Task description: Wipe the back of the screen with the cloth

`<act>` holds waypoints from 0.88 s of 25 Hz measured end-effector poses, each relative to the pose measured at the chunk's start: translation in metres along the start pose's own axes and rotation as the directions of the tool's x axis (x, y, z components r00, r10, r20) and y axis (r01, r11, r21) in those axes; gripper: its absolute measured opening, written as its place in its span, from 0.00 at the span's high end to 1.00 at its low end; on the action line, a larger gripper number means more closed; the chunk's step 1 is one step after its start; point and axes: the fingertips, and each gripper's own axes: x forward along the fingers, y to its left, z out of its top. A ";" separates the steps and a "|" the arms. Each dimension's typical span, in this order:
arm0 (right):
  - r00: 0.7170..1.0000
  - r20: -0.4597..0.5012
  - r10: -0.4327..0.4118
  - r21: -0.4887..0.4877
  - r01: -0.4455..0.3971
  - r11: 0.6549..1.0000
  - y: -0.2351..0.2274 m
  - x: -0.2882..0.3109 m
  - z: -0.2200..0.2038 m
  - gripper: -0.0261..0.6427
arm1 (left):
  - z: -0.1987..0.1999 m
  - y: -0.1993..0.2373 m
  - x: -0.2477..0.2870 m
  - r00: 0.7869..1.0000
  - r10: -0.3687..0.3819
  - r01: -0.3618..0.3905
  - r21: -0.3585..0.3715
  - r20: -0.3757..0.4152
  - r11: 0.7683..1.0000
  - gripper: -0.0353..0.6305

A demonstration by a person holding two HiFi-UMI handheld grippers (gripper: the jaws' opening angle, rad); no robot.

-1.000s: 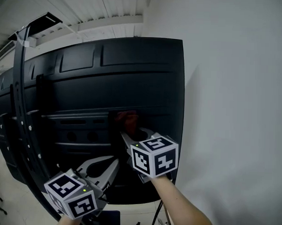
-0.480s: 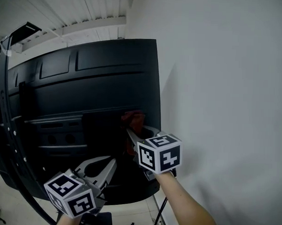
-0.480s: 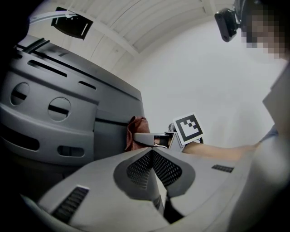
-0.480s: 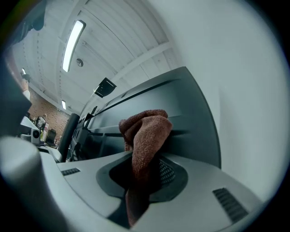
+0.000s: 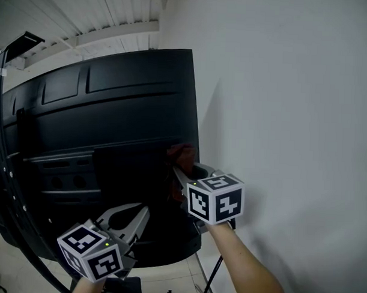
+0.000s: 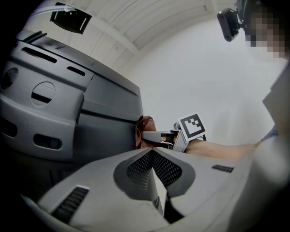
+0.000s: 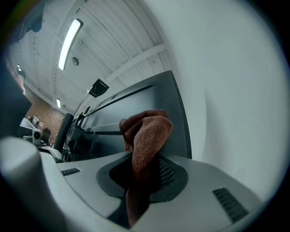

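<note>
- So, the right gripper (image 5: 179, 170) is clamped on the rust-brown cloth (image 5: 182, 153). A wad of it bunches out past the jaw tips and a tail hangs down between them (the right gripper view shows this best).
- The cloth sits against the back of the screen (image 5: 113, 104), just beside its right-hand edge, about mid height.
- Past that edge comes the plain white wall (image 5: 281, 116), with the screen's shadow falling on it.
- Left of the cloth the dark back panel runs on wide, with ribs, a raised box section and a few oval slots.
- The left gripper (image 5: 139, 213) hangs low in front of the panel's bottom part, jaws closed tip to tip with nothing between them, well apart from the cloth.
- A curved dark bar (image 5: 13, 191) with pale dots follows the screen's far left side.
- Above the top edge is a white slatted ceiling (image 5: 86, 13).
</note>
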 end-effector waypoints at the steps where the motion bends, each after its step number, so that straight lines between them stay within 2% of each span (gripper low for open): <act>1: 1.000 -0.001 -0.001 -0.003 0.001 1.000 0.001 0.000 0.000 0.86 | 0.000 0.000 0.000 1.000 0.001 -0.001 0.002 -0.001 1.000 0.93; 5: 1.000 0.009 0.003 -0.007 -0.003 1.000 0.010 -0.003 -0.003 0.86 | -0.002 0.007 -0.008 1.000 0.021 -0.021 0.018 0.003 1.000 0.93; 8: 0.999 0.018 0.045 -0.008 -0.045 0.999 0.037 -0.006 -0.016 0.86 | -0.012 0.023 -0.027 0.997 0.070 -0.071 0.067 0.016 0.995 0.93; 13: 0.989 -0.028 0.146 -0.059 -0.147 0.987 0.116 0.005 -0.075 0.86 | -0.045 0.068 -0.070 0.978 0.209 -0.209 0.050 -0.003 0.977 0.93; 18: 0.956 -0.069 0.284 0.014 -0.284 0.959 0.205 0.034 -0.124 0.86 | -0.070 0.099 -0.116 0.948 0.315 -0.314 0.038 -0.040 0.949 0.93; 22: 0.935 -0.079 0.345 0.037 -0.343 0.939 0.253 0.059 -0.134 0.86 | -0.080 0.114 -0.149 0.930 0.362 -0.359 0.057 -0.060 0.932 0.93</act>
